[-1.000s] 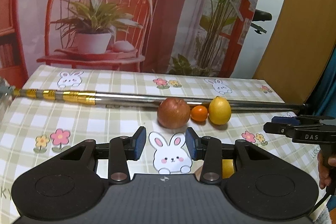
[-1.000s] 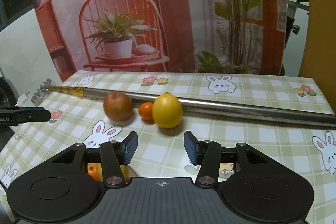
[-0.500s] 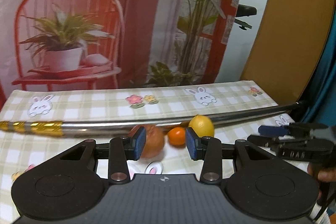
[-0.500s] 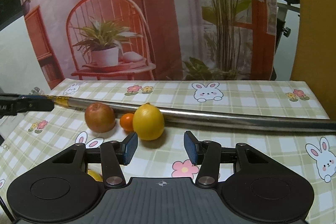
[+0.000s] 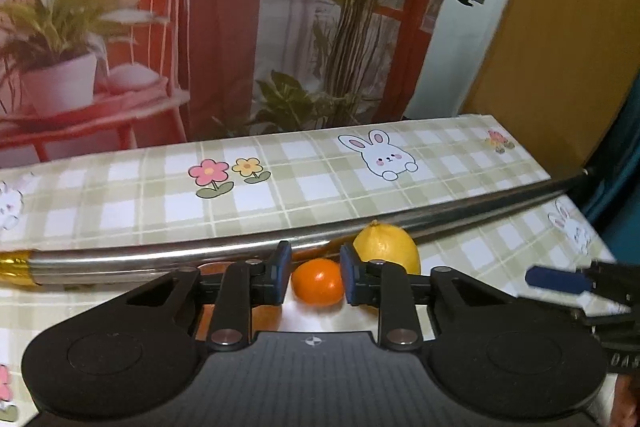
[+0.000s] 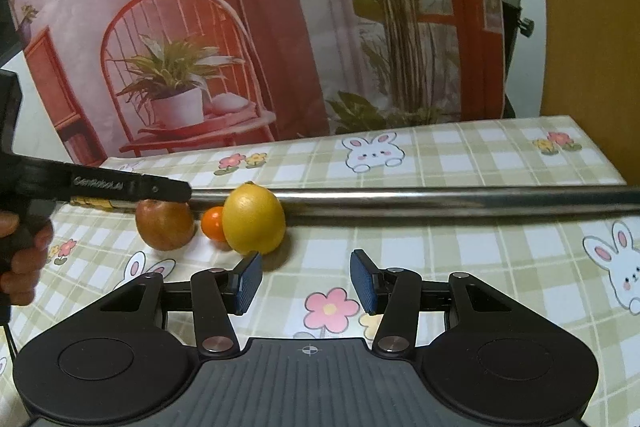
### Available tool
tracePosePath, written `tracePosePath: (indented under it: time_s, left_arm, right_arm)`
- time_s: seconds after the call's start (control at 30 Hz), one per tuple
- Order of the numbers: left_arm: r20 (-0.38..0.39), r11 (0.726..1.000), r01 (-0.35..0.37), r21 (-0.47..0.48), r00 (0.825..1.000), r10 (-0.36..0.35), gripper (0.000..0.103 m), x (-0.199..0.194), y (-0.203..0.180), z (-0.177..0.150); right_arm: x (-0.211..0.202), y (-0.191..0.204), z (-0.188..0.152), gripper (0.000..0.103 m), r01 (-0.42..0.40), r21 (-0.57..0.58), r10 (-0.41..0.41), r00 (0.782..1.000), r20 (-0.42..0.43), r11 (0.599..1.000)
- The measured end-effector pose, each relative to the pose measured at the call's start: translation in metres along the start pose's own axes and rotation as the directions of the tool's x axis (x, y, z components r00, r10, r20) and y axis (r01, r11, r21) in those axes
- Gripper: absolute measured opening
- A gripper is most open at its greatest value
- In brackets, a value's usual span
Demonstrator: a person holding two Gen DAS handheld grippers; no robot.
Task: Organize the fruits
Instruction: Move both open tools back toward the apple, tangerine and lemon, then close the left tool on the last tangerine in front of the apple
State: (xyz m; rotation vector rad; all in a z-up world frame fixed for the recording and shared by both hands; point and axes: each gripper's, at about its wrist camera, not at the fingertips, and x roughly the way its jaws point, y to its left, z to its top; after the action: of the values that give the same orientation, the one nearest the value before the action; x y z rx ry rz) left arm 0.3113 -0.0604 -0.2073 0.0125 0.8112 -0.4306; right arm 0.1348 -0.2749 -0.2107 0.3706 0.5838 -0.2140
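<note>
Covering the lower half of both frames, a checked cloth (image 6: 460,247) with bunny and flower prints lies under everything. Steel pole (image 6: 440,201) runs left to right across mid-frame in the right wrist view; in the left wrist view the pole (image 5: 160,255) arcs across mid-frame, gold band at far left.

Left gripper (image 5: 313,273), bottom centre of its frame: jaws released, one on each side of the mandarin (image 5: 318,282), whether they touch it cannot be told. Right gripper (image 6: 306,285), bottom centre of its frame: jaws released and well apart, nothing between them but cloth.

Fruit sits in a row against the near side of the pole, left of centre in the right wrist view: lemon (image 6: 253,219), then apple (image 6: 165,225) at far left, mandarin (image 6: 213,223) between them, partly behind the lemon. In the left wrist view the lemon (image 5: 386,250) is just right of the mandarin.
</note>
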Motion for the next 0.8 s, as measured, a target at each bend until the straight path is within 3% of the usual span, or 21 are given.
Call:
tracePosePath:
  time_s: [0.33, 0.53, 0.8]
  left_arm:
    - [-0.043, 0.999, 0.005, -0.045, 0.999, -0.007, 0.026, 0.025, 0.003, 0.001]
    - [-0.067, 0.997, 0.053, -0.049, 0.996, -0.056, 0.023, 0.028, 0.009, -0.004]
    - [-0.148, 0.995, 0.078, 0.07, 0.987, -0.067, 0.023, 0.01, 0.0, -0.021]
  right_arm:
    - [0.005, -0.011, -0.003, 0.046, 0.009, 0.023, -0.009, 1.0, -0.013, 1.0]
    - [0.005, -0.011, -0.003, 0.046, 0.012, 0.023, -0.012, 1.0, -0.014, 1.0]
    - [0.004, -0.012, -0.004, 0.046, 0.007, 0.025, -0.007, 1.0, -0.012, 1.0]
